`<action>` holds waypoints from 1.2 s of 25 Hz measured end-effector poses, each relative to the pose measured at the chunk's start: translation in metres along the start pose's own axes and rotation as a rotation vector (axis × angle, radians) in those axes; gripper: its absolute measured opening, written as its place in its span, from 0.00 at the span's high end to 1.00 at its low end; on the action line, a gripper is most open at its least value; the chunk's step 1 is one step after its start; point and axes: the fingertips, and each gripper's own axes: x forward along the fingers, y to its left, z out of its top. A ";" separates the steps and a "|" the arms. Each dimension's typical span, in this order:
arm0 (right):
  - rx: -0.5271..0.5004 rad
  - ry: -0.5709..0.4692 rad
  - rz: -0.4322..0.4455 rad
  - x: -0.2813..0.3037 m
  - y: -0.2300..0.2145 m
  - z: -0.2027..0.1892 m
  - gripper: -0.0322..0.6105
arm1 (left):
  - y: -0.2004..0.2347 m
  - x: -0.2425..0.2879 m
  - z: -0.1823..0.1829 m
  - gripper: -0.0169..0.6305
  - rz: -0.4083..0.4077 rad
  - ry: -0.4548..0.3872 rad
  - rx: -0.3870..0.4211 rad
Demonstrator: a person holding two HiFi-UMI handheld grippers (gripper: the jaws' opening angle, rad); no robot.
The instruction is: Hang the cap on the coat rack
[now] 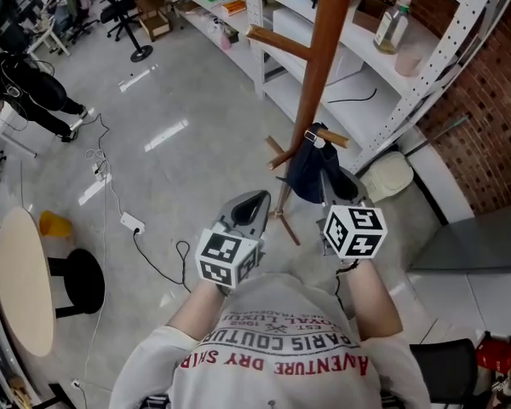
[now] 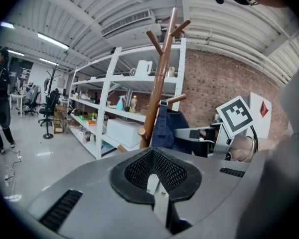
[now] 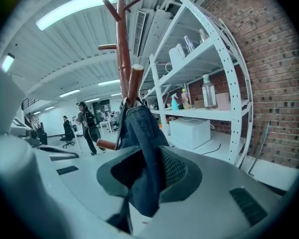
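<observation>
One denim cap [image 1: 309, 175] hangs on one coat rack [image 1: 321, 58] peg, frame centre.
Two grippers: right gripper [image 3: 139, 193] jaws clamped on cap fabric; left gripper [image 2: 157, 183] jaws together, empty.

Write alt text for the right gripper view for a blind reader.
A dark blue denim cap, hanging from a peg of the brown wooden coat rack, is pinched between the right gripper's jaws. White metal shelving and a red brick wall stand to the right.
</observation>
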 end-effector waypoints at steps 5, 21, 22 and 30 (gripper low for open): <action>0.049 -0.074 -0.026 -0.011 -0.011 0.016 0.69 | -0.007 0.000 0.011 0.96 -0.008 -0.025 0.009; -0.097 -0.169 -0.023 -0.066 0.005 0.042 0.89 | -0.014 0.000 0.046 0.96 -0.014 -0.104 0.038; -0.084 -0.165 -0.019 -0.067 0.005 0.039 0.90 | -0.016 0.000 0.047 0.96 -0.018 -0.107 0.041; -0.083 -0.163 0.009 -0.077 0.011 0.034 0.93 | -0.018 0.001 0.051 0.96 -0.030 -0.113 0.056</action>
